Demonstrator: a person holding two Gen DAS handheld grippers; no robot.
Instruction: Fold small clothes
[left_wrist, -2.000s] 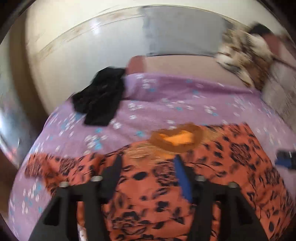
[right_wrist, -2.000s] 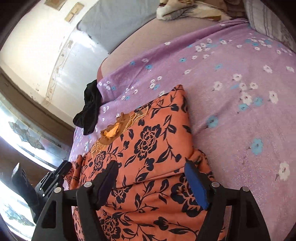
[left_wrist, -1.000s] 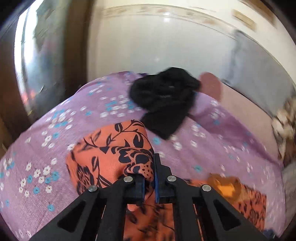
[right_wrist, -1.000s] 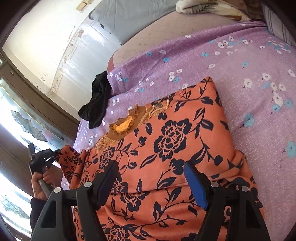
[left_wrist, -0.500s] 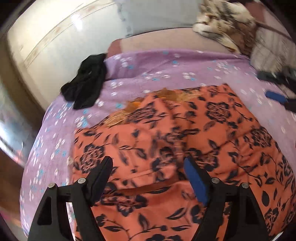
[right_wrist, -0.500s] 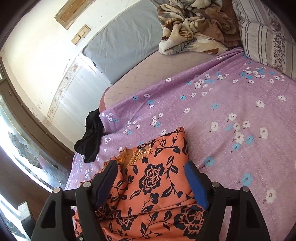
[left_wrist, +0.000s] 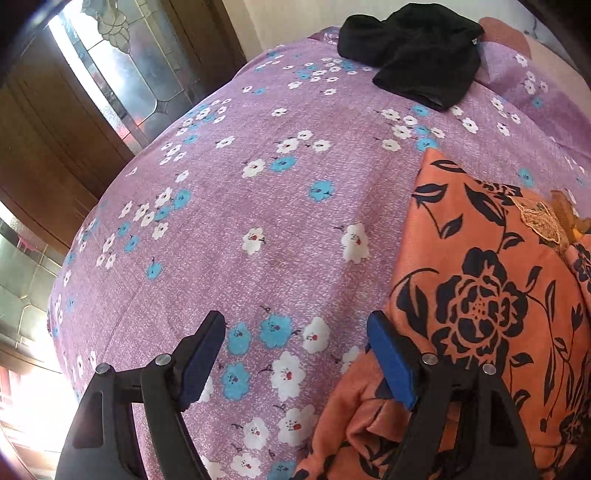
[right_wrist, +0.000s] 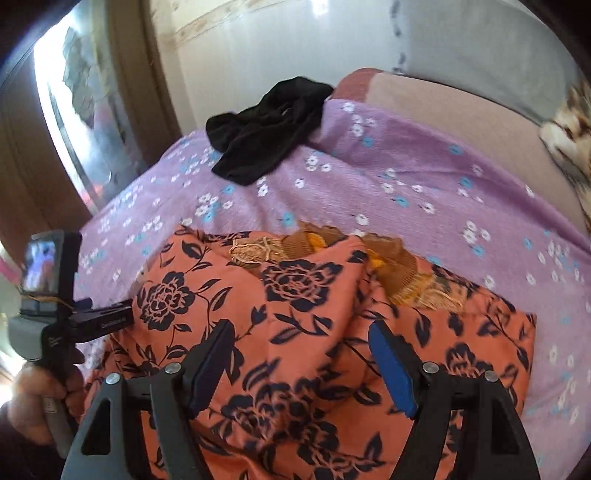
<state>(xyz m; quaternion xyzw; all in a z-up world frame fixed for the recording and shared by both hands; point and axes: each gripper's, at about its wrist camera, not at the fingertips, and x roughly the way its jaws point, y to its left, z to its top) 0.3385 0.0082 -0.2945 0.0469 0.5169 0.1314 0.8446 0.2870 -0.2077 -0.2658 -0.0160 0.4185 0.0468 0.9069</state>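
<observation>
Both grippers have their fingers apart, gripping nothing: the left gripper (left_wrist: 295, 332) over the purple bedsheet (left_wrist: 258, 206), the right gripper (right_wrist: 301, 341) above the folded orange floral garment (right_wrist: 295, 295). Beyond lies a black garment (right_wrist: 266, 129).

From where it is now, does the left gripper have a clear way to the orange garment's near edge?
Probably yes. The left gripper is open over the purple sheet, and the orange floral garment lies right beside its right finger, with nothing between them.
</observation>
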